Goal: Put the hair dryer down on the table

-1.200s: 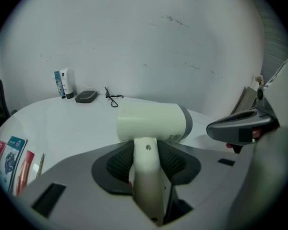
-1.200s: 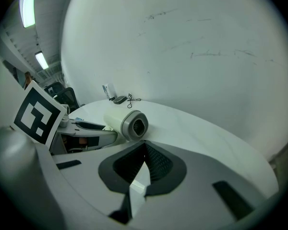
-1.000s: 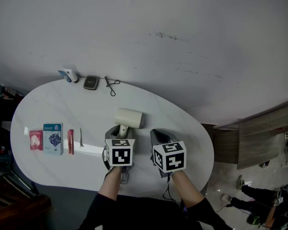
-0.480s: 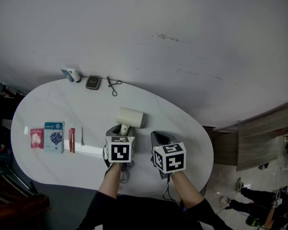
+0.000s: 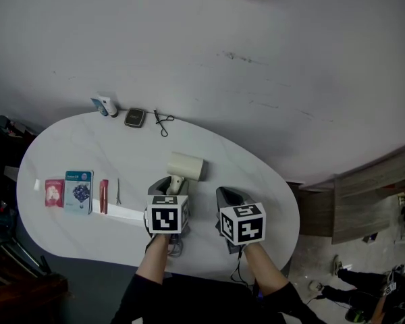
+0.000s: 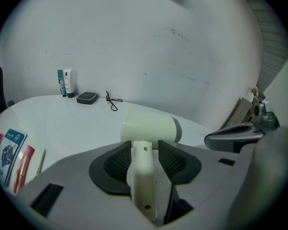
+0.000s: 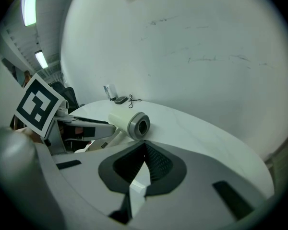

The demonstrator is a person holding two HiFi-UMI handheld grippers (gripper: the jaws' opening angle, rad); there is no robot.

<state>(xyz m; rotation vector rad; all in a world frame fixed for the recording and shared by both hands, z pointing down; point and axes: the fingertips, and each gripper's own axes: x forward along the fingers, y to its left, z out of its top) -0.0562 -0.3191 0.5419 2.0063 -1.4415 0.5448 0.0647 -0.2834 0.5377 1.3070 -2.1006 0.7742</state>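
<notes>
your left gripper [image 6: 145, 152] is clamped on the handle of the hair dryer [image 6: 151, 127], whose barrel sits over the table [image 5: 61, 147] near its front edge. i can't tell whether it touches the top. lower it until barrel and handle both lie flat, then part the jaws slowly so it doesn't roll. your right gripper [image 7: 143, 162] is pinched closed on nothing, just beside the dryer, so hold it clear.
</notes>
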